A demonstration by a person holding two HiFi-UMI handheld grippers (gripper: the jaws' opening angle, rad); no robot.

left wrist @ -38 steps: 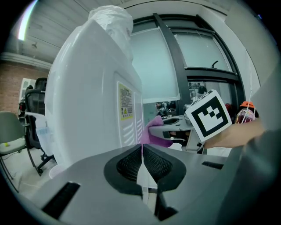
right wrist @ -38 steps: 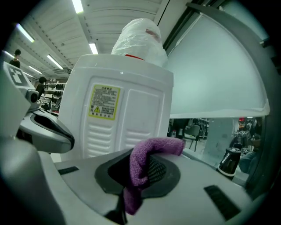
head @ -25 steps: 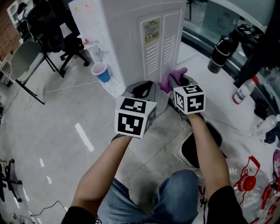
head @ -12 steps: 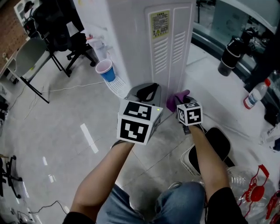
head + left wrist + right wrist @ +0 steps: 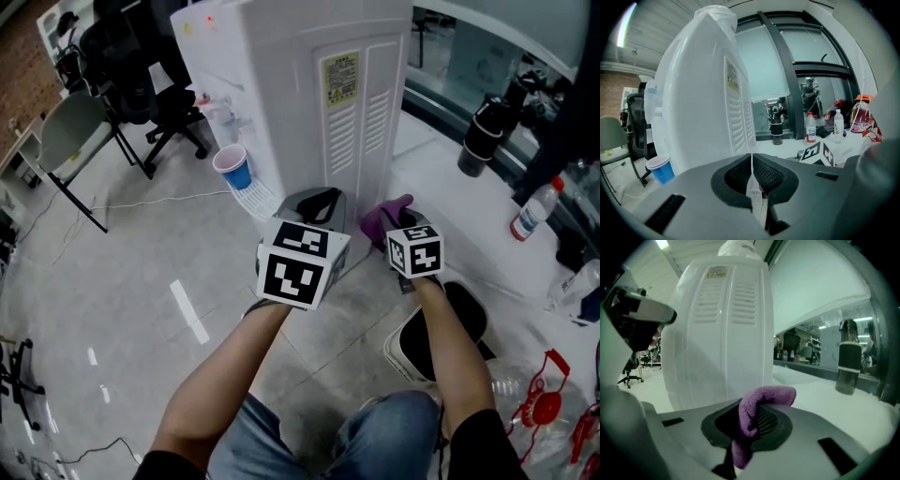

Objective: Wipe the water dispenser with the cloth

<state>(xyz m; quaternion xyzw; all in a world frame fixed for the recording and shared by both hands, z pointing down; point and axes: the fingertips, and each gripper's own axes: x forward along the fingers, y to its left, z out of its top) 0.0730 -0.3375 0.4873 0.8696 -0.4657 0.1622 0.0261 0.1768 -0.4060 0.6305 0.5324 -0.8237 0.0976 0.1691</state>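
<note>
The white water dispenser (image 5: 309, 84) stands on the floor, its vented side panel facing me; it also fills the left gripper view (image 5: 698, 98) and the right gripper view (image 5: 722, 329). My right gripper (image 5: 386, 220) is shut on a purple cloth (image 5: 382, 214), low by the dispenser's near right corner and a little apart from the panel. The cloth (image 5: 754, 413) folds over between the jaws. My left gripper (image 5: 314, 202) is shut with nothing in it, low in front of the dispenser's base (image 5: 751, 180).
A blue paper cup (image 5: 232, 167) sits on the dispenser's drip tray. A black bin (image 5: 427, 328) stands beside my right arm. A black flask (image 5: 480, 131) and a bottle (image 5: 530, 217) stand on the white ledge at the right. A folding chair (image 5: 75, 131) is at the far left.
My right gripper with the cloth has come down the dispenser's side panel from beside the lower vents to near the base. The left gripper stayed about where it was.
</note>
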